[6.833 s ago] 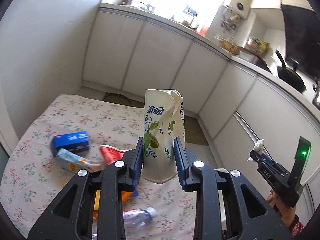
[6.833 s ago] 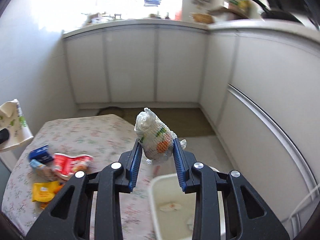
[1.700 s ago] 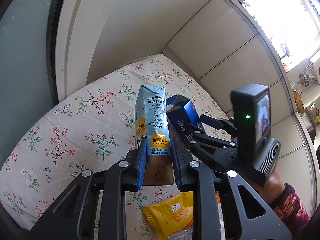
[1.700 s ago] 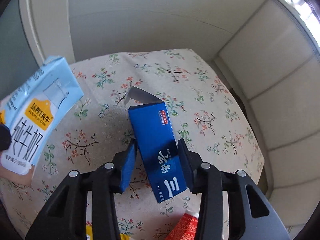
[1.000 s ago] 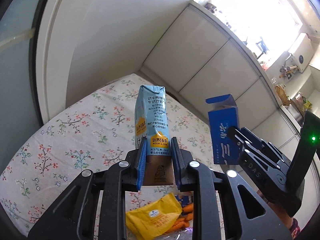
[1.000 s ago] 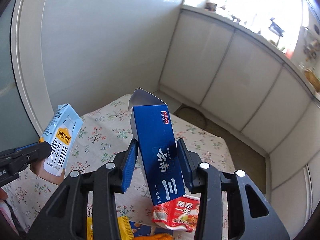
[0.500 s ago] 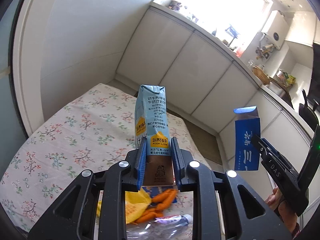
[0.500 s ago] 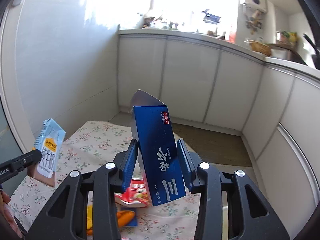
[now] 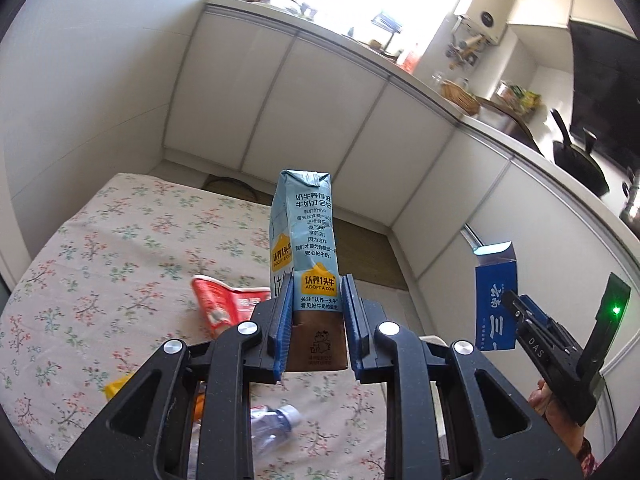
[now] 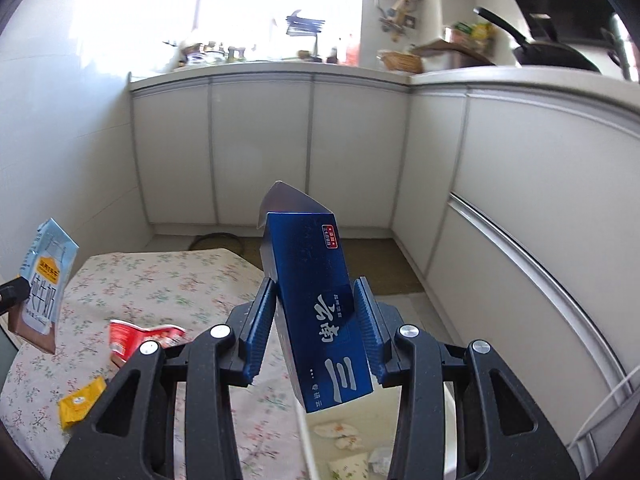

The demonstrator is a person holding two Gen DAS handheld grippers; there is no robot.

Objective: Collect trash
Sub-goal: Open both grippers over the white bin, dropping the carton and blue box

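My left gripper (image 9: 316, 312) is shut on a light blue milk carton (image 9: 306, 240), held upright above the floral table (image 9: 100, 280). My right gripper (image 10: 316, 320) is shut on a dark blue box (image 10: 316, 300) with its top flap open, held above a white bin (image 10: 360, 440) at the table's right edge. The blue box also shows in the left wrist view (image 9: 494, 308), and the milk carton in the right wrist view (image 10: 42, 284). On the table lie a red wrapper (image 9: 224, 300), a yellow packet (image 10: 82, 400) and a clear plastic bottle (image 9: 272, 428).
The bin holds crumpled paper and a floral cup (image 10: 348, 468). White cabinets (image 10: 260, 148) run along the back and right under a cluttered counter. A brown floor mat (image 10: 372, 264) lies beyond the table.
Both grippers have swung right, away from the table's left part toward the bin, each still holding its item. The bin has come into the right wrist view.
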